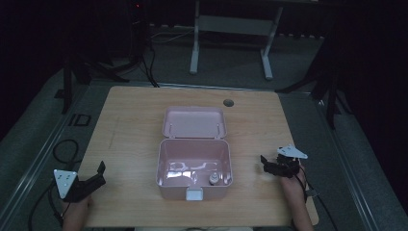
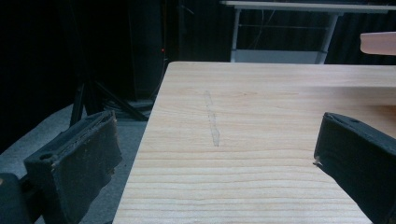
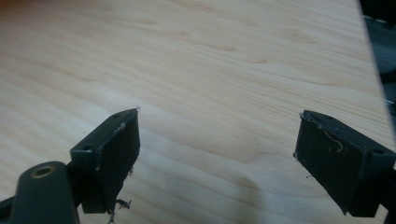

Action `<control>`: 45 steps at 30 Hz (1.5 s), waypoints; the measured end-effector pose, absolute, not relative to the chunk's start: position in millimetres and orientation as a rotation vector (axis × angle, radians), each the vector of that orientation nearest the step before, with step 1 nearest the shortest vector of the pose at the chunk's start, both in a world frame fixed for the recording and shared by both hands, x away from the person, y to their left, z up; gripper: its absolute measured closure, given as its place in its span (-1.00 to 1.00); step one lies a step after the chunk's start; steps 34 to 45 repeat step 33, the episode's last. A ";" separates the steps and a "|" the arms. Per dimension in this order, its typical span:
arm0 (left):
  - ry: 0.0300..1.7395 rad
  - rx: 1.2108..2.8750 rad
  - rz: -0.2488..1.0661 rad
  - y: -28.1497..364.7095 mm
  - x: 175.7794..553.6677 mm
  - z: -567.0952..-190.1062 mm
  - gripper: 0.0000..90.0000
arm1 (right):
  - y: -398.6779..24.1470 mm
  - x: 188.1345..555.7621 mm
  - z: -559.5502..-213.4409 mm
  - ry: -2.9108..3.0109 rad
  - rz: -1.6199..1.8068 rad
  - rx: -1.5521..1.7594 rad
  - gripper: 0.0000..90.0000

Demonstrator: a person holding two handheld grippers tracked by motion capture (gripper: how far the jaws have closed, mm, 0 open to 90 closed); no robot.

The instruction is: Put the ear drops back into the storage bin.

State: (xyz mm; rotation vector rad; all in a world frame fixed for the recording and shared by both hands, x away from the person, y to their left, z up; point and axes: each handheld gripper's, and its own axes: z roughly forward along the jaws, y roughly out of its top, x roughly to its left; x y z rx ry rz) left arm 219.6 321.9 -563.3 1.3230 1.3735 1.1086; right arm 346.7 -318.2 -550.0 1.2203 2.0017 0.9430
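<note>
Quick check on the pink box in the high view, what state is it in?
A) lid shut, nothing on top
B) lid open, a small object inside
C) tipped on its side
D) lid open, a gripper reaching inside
B. The pink box stands upright with its lid swung back flat behind it, and a small object sits in its near right corner; the left gripper and right gripper are both off to the sides.

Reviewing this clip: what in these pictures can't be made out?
- Small round thing in the pink box, high view: too small and dim to identify.
- Box in the left gripper view: cut off by the right edge, only a pink corner shows.
- Person, high view: cut off by the bottom edge above the forearms.
- Room beyond the table: too dark.
</note>
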 end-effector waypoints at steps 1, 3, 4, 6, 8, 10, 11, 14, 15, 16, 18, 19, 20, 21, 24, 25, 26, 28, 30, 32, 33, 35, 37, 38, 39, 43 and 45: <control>1.374 1.323 1.108 321.9 219.7 -563.3 -0.99 | -319.9 346.5 -549.7 1.985 0.949 1.237 -0.70; 1.374 1.326 1.108 321.9 219.7 -563.2 -0.99 | -323.3 345.4 -549.4 1.935 0.964 1.284 -0.70; 1.374 1.327 1.108 321.9 219.8 -563.2 -0.99 | -324.8 345.1 -549.4 1.920 0.972 1.306 -0.70; 1.373 1.327 1.108 321.9 219.7 -563.2 -0.99 | -325.3 344.7 -549.5 1.905 0.973 1.324 -0.70; 1.375 1.322 1.106 322.0 219.7 -563.3 -0.99 | -325.5 343.5 -549.9 1.876 0.969 1.348 -0.70; 1.374 1.324 1.106 322.0 219.7 -563.2 -0.99 | -325.5 341.5 -549.9 1.863 0.988 1.358 -0.70; 1.374 1.326 1.107 322.0 219.8 -563.2 -0.99 | -325.4 340.8 -550.0 1.861 0.989 1.366 -0.70; 1.373 1.327 1.106 322.0 219.8 -563.2 -0.99 | -325.7 339.5 -551.4 1.853 0.985 1.383 -0.70; 1.374 1.325 1.104 322.1 219.8 -563.2 -0.99 | -326.9 339.3 -552.7 1.846 0.974 1.397 -0.70; 1.374 1.325 1.104 322.1 219.8 -563.2 -0.99 | -327.9 339.7 -553.2 1.840 0.972 1.405 -0.70; 1.372 1.326 1.102 322.3 219.8 -563.2 -0.99 | -330.7 339.4 -553.3 1.830 0.991 1.423 -0.70; 1.372 1.325 1.103 322.3 219.9 -563.2 -0.99 | -331.5 339.2 -553.1 1.823 0.994 1.429 -0.70; 1.372 1.325 1.103 322.3 219.9 -563.2 -0.99 | -331.5 339.2 -553.1 1.823 0.994 1.429 -0.70; 1.372 1.326 1.102 322.4 219.9 -563.2 -0.99 | -333.2 338.9 -552.3 1.808 1.010 1.435 -0.70; 1.372 1.325 1.102 322.3 219.9 -563.2 -0.99 | -334.2 339.0 -552.6 1.803 1.011 1.440 -0.70; 1.372 1.325 1.103 322.3 219.9 -563.2 -0.99 | -334.0 339.3 -552.9 1.807 1.007 1.441 -0.70; 1.372 1.325 1.103 322.3 219.9 -563.2 -0.99 | -334.0 339.3 -552.9 1.807 1.007 1.441 -0.70; 1.371 1.326 1.102 322.3 219.9 -563.2 -0.99 | -333.3 339.7 -553.3 1.815 0.999 1.436 -0.70; 1.373 1.327 1.102 322.5 219.9 -563.2 -0.99 | -333.0 340.4 -553.6 1.823 0.991 1.432 -0.70; 1.372 1.326 1.103 322.3 220.0 -563.2 -0.99 | -332.9 340.2 -553.5 1.825 0.992 1.429 -0.70; 1.371 1.328 1.104 322.2 220.0 -563.2 -0.99 | -332.9 340.3 -553.6 1.827 0.991 1.428 -0.70; 1.371 1.328 1.104 322.2 220.0 -563.2 -0.99 | -332.9 340.3 -553.6 1.827 0.991 1.428 -0.70; 1.371 1.328 1.104 322.2 220.0 -563.2 -0.99 | -332.9 340.3 -553.6 1.827 0.991 1.428 -0.70; 1.371 1.328 1.104 322.2 220.0 -563.2 -0.99 | -332.9 340.3 -553.6 1.827 0.991 1.428 -0.70; 1.371 1.328 1.104 322.2 220.0 -563.2 -0.99 | -332.9 340.3 -553.6 1.827 0.991 1.428 -0.70; 1.371 1.328 1.104 322.2 220.0 -563.2 -0.99 | -332.9 340.3 -553.6 1.827 0.991 1.428 -0.70; 1.371 1.328 1.104 322.2 220.0 -563.2 -0.99 | -332.9 340.3 -553.6 1.827 0.991 1.428 -0.70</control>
